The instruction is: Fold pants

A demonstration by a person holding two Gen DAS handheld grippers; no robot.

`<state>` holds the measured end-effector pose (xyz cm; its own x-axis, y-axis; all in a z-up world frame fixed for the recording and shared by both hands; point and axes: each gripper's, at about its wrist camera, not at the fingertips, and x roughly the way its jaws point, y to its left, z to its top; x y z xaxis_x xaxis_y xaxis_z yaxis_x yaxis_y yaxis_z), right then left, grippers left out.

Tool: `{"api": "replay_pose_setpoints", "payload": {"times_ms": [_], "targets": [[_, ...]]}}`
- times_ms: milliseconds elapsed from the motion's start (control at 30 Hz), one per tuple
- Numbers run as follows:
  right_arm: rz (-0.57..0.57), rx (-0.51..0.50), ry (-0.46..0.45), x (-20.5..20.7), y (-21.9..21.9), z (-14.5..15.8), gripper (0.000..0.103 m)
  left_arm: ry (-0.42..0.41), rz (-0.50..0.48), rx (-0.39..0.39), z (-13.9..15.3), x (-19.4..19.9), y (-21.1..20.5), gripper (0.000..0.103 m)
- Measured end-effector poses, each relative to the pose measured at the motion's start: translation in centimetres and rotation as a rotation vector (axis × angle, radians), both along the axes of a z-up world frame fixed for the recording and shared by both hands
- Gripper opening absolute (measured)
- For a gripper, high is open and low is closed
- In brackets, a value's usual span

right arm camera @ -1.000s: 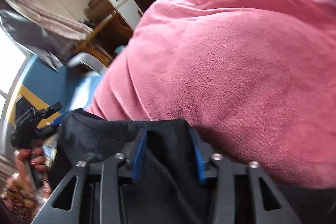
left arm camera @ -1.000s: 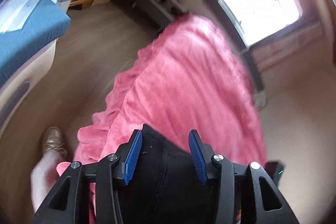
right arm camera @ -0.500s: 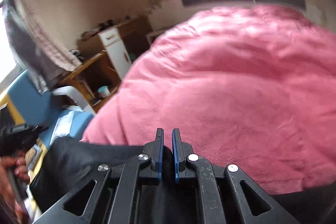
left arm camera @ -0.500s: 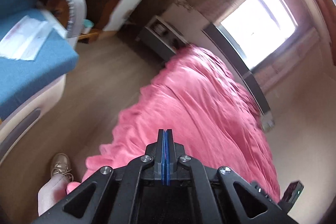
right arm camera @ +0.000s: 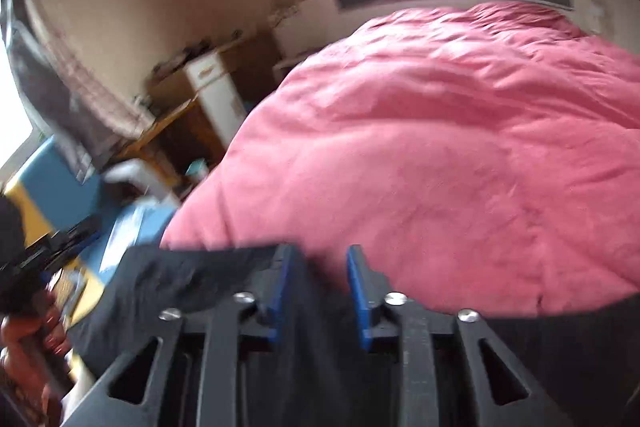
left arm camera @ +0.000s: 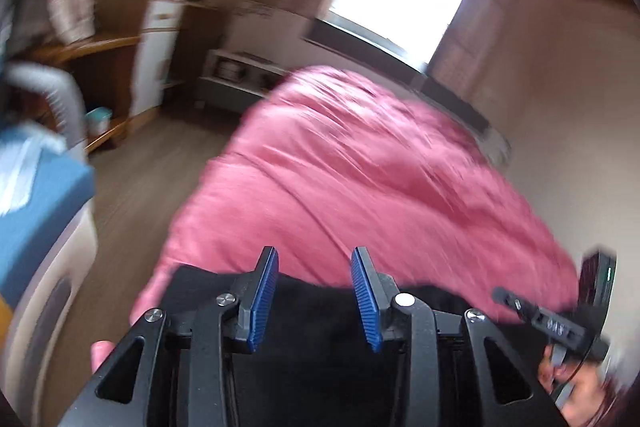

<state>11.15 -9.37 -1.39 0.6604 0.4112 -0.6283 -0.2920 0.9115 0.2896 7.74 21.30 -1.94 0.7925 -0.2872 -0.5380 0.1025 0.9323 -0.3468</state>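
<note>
Both grippers, clamped shut half a second ago, now show wide jaws: left gripper (left arm camera: pixel 315 285), right gripper (right arm camera: pixel 319 279). Black pants (left arm camera: pixel 320 311) lie on the pink bed (right arm camera: pixel 440 163); folding seems unfinished, though blur obscures it.

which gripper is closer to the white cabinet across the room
Left. The white cabinet stands across the wooden floor, left of the pink bedspread. The left gripper is over the bed's floor-side edge; the right gripper is further in.

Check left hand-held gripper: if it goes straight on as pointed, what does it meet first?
Probably the black pants, already lying between the open left hand-held gripper fingers, then the pink bedspread beyond. Depth is uncertain in this blurred view.
</note>
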Motion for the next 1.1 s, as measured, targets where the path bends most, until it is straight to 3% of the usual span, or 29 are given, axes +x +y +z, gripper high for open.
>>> {"api": "replay_pose_setpoints", "payload": {"times_ms": [100, 200, 233, 333, 433, 500, 600, 667, 733, 867, 933, 967, 1033, 1100], "targets": [[0.038, -0.076, 0.053, -0.8, 1.7, -2.3, 0.021, 0.078, -0.088, 0.199, -2.4, 1.4, -5.1, 0.038], [0.024, -0.077, 0.152, 0.3, 2.2, -5.5, 0.021, 0.177, -0.030, 0.385, -5.7, 2.4, -6.7, 0.037], [0.027, -0.067, 0.196, 0.6, 2.2, -6.7, 0.021, 0.202, -0.007, 0.405, -6.7, 2.7, -6.3, 0.035], [0.029, -0.057, 0.188, 0.0, 1.8, -8.2, 0.021, 0.197, 0.012, 0.356, -8.0, 2.6, -4.6, 0.033], [0.006, 0.001, 0.183, -0.8, 0.5, -7.2, 0.022, 0.174, 0.019, 0.386, -7.8, 1.9, -4.8, 0.033], [-0.019, 0.032, 0.162, -1.8, -0.6, -6.1, 0.030, 0.175, 0.038, 0.383, -7.5, 1.4, -4.9, 0.033], [-0.072, 0.030, 0.083, -4.3, -3.0, -4.0, 0.045, 0.168, 0.072, 0.310, -6.1, 0.0, -4.4, 0.033], [-0.114, 0.002, 0.065, -5.8, -5.2, -3.1, 0.045, 0.157, 0.077, 0.242, -5.2, -0.7, -4.3, 0.033], [-0.171, -0.012, 0.089, -6.4, -8.1, -2.8, 0.045, 0.156, 0.055, 0.180, -4.7, -1.2, -4.8, 0.036], [-0.311, -0.033, 0.140, -7.5, -13.6, -2.8, 0.045, 0.183, -0.012, 0.148, -4.5, -1.7, -7.3, 0.042], [-0.377, -0.055, 0.172, -8.2, -16.1, -3.1, 0.045, 0.191, -0.052, 0.145, -4.7, -1.9, -8.8, 0.056], [-0.407, -0.062, 0.189, -8.6, -17.5, -3.0, 0.047, 0.194, -0.065, 0.146, -4.8, -1.9, -9.4, 0.057], [-0.467, -0.065, 0.206, -9.6, -20.0, -2.8, 0.060, 0.206, -0.086, 0.167, -5.4, -2.2, -10.6, 0.059], [-0.531, -0.060, 0.208, -10.7, -22.1, -2.5, 0.065, 0.239, -0.097, 0.194, -6.4, -2.1, -11.5, 0.061]]}}
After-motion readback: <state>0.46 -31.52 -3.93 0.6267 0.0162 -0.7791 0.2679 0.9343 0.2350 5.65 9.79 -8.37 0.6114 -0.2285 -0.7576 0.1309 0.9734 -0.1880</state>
